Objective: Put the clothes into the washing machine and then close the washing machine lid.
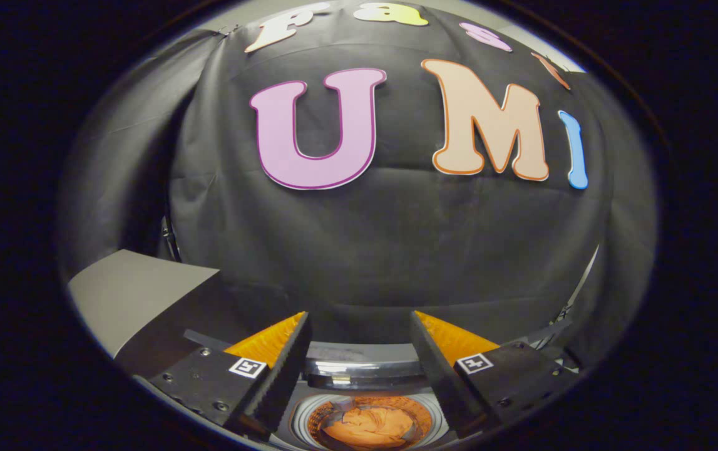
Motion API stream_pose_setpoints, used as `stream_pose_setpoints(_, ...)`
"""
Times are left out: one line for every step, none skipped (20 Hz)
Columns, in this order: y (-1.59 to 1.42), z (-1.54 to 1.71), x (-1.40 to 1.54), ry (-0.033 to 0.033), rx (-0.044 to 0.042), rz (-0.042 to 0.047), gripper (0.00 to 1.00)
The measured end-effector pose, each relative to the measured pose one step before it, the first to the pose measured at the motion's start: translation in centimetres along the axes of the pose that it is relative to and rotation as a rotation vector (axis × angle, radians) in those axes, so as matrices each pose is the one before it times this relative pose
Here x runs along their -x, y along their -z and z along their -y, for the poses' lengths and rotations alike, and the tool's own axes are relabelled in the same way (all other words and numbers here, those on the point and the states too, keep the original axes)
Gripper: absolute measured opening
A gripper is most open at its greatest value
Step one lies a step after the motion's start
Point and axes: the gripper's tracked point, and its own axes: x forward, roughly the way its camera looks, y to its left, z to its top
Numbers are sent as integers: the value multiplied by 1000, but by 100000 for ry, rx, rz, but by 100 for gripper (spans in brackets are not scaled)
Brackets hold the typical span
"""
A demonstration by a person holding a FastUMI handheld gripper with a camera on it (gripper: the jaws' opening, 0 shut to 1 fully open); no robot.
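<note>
the tool hangs wide open and empty above the washer drum, clothes inside, lid at 12 o'clock awaiting closing.

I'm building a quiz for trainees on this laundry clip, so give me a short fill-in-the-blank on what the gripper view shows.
1. The gripper has its fingers ____, with nothing held between them.
2. The orange clothes lie ____ the washing machine's drum.
3. The washing machine lid is still ____.
4. A grey surface lies to the ____ of the fingers.

Missing words: open; inside; open; left
</note>
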Motion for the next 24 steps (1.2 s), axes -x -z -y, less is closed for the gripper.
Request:
stream_pose_setpoints(-68,-105,619,-417,-142,957,95)
stream_pose_setpoints(104,-72,531,-570,-625,726,95)
stream_pose_setpoints(138,-81,339,-668,-914,-382,94)
stream_pose_setpoints(306,-37,204,-586,-541,-589,94)
stream_pose_setpoints(301,35,269,-266,138,-626,94)
stream_pose_setpoints(346,-2,-2,-474,134,-705,94)
stream_pose_setpoints(267,-15,228,-119,-36,-579,95)
stream_pose_setpoints(520,-61,305,11,-170,-612,95)
stream_pose_setpoints(331,4,379,-6,341,-325,95)
stream_pose_setpoints(280,16,276,-123,80,-514,95)
stream_pose_setpoints(434,122,321,471,182,-1022,95)
stream_pose_setpoints(488,303,267,498,410,-720,95)
stream_pose_setpoints(338,134,437,311,293,-154,95)
stream_pose_setpoints(83,181,289,418,-336,463,95)
stream_pose_setpoints(63,198,266,-93,-901,494,95)
stream_pose_setpoints(87,198,84,-162,-1091,407,95)
stream_pose_setpoints(205,127,231,-164,-1129,230,95)
stream_pose_setpoints(-45,100,203,-185,-783,391,95)
stream_pose_setpoints(-108,190,320,-32,-213,734,95)
stream_pose_setpoints(-181,308,306,286,129,884,95)
stream_pose_setpoints(-32,239,288,111,170,771,95)
stream_pose_setpoints(-192,261,308,30,-127,1025,95)
stream_pose_setpoints(-207,263,347,176,-393,1010,95)
stream_pose_setpoints(-144,192,776,140,-225,1073,95)
